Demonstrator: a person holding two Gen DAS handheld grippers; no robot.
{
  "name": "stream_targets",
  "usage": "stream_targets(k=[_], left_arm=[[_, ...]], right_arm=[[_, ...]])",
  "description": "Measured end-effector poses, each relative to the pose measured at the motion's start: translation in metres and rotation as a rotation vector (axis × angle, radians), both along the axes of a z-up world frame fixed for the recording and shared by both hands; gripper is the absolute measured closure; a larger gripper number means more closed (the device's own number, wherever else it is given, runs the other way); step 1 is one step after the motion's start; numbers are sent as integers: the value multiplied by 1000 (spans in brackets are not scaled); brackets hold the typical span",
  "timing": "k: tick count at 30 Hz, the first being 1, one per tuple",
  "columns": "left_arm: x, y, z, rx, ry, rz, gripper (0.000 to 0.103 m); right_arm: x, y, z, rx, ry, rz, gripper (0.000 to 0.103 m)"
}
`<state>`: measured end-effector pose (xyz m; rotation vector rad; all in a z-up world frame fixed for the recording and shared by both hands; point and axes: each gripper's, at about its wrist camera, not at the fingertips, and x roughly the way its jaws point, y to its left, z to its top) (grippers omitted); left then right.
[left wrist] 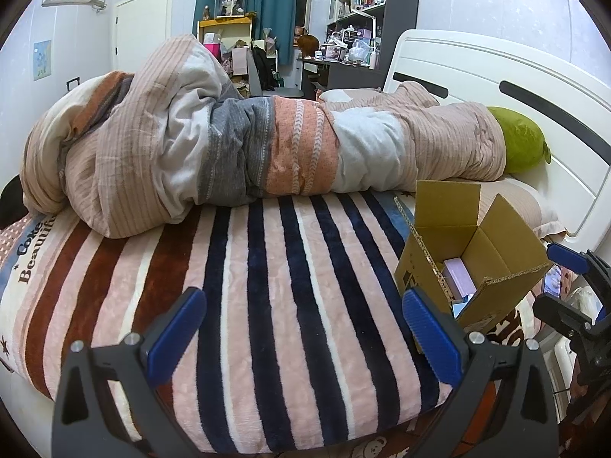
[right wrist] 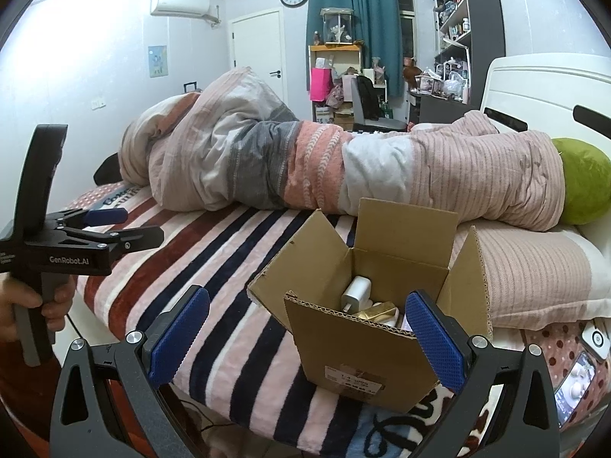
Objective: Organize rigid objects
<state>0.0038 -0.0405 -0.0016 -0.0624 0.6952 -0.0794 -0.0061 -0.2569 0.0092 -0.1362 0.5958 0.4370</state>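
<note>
Right claw (right wrist: 307,339) agape | left claw (left wrist: 301,337) agape | box (right wrist: 366,347): charger (right wrist: 356,293) seen right-view only

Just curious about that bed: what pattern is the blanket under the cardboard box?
Stripes: pink, navy, white and reddish-brown on the blanket, clearest in the left wrist view.

Both views were taken low over the near edge of the bed (left wrist: 290,267), faced across it toward the far wall. The left wrist view was set left of the cardboard box (left wrist: 477,252); the right wrist view was placed close above the box (right wrist: 366,320). The box, duvet (right wrist: 305,164) and headboard (left wrist: 496,76) were shared.
</note>
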Motion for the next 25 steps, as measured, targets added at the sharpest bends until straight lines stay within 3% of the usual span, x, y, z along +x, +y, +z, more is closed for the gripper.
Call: stream_targets(k=[25], left_arm=[[-2, 0, 4, -5, -7, -14, 1]], right_arm=[[-2, -6, 2, 14, -8, -4, 0]])
